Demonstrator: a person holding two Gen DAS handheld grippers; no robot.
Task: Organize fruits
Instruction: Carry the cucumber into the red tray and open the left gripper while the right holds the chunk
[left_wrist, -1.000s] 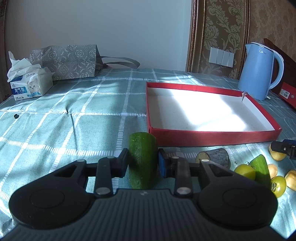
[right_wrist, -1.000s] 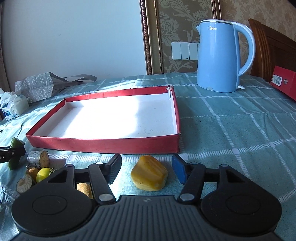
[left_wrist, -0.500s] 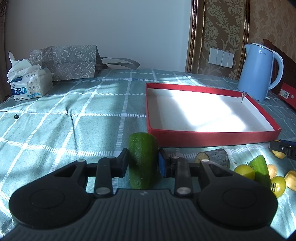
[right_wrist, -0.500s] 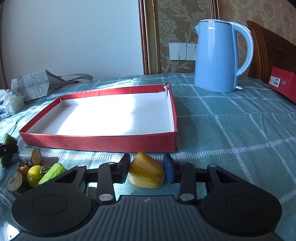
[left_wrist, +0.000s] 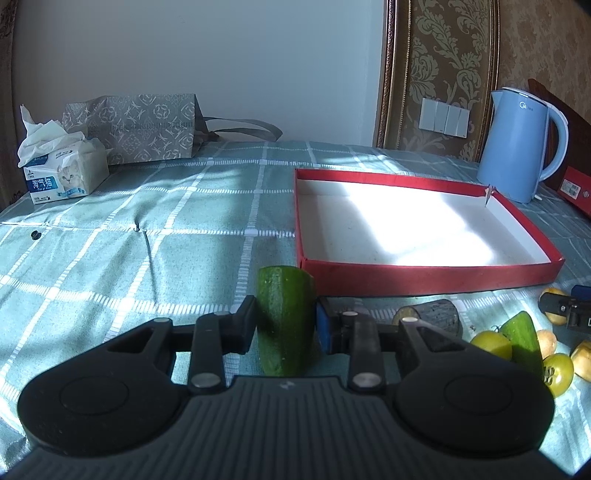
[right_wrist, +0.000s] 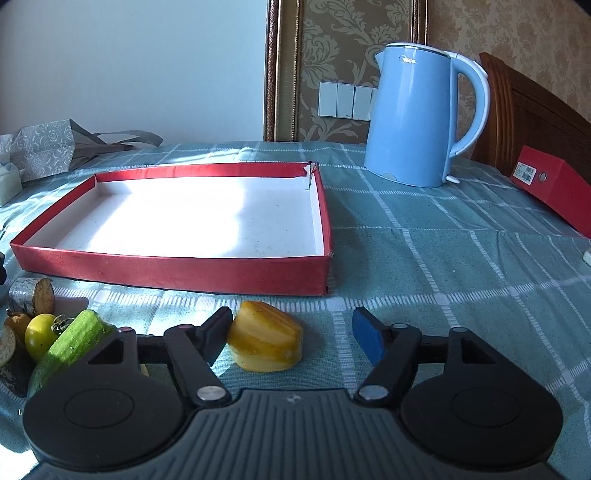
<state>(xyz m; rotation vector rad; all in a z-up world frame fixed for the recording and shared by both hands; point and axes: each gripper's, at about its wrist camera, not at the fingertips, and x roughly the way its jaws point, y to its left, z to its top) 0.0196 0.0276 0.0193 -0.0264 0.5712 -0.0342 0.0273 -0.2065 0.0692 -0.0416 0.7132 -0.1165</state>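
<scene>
Your left gripper (left_wrist: 285, 325) has its fingers squeezed tight on the green cucumber piece (left_wrist: 286, 317), just in front of the red tray (left_wrist: 424, 275). Your right gripper (right_wrist: 291, 328) has just been opening. The yellow fruit piece (right_wrist: 265, 341) sits on the worktop (right_wrist: 443, 258) between its fingers, touching only the left one.

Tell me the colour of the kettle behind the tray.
Light blue kettle, white-trimmed handle; clearest in the right wrist view.
</scene>
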